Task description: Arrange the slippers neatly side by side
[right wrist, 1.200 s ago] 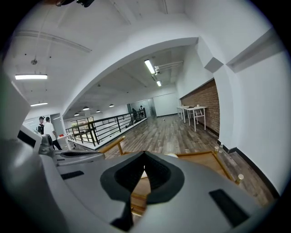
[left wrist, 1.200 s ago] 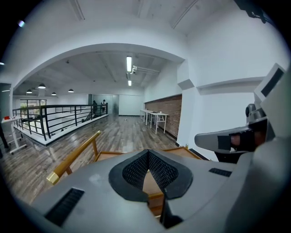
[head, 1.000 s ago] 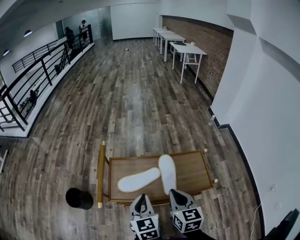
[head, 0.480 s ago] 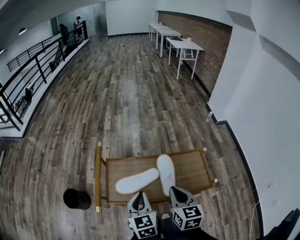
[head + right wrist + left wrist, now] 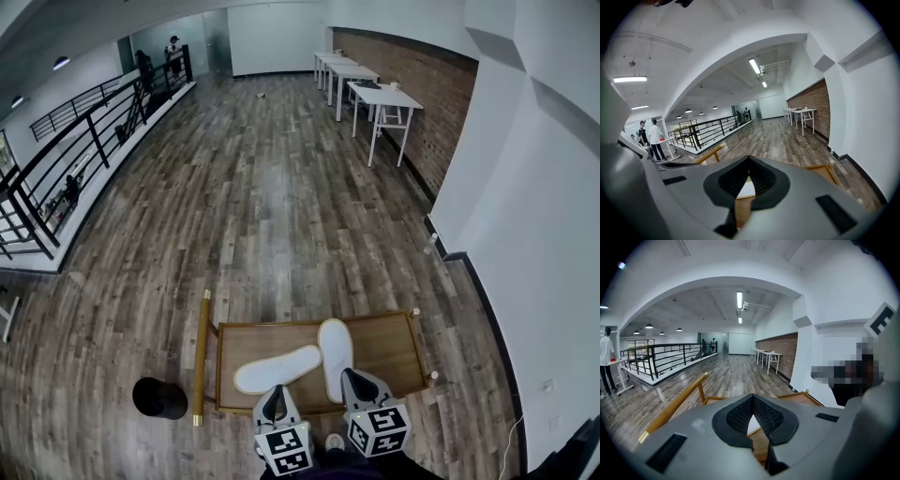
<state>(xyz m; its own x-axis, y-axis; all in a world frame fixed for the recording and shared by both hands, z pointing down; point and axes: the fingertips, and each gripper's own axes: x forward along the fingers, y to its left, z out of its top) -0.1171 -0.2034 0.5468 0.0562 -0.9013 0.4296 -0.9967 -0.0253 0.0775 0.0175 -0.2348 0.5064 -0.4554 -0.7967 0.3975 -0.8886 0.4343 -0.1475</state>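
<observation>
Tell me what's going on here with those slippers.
A person stands at a low wooden table, holding the left tongs and the right tongs over its near edge. Both tongs are shut and empty. Two white slippers lie on the table, not yet side by side. The left slipper lies slanted across it and the right slipper points away, so they form a V where the slanted one reaches the other's side.

Head view: your right gripper (image 5: 352,378) covers the right slipper's (image 5: 335,349) near end; your left gripper (image 5: 274,395) overlaps the tray's (image 5: 394,337) near rim. Bottom edge cuts off both grippers' backs. Gripper views: your own housings hide most of the tray. Only a white sliver (image 5: 753,424) shows under each jaw pair; which slipper, you cannot tell. Black round thing (image 5: 159,397) beside tray: unidentifiable. People (image 5: 173,47) at far railing (image 5: 103,131): too small.
</observation>
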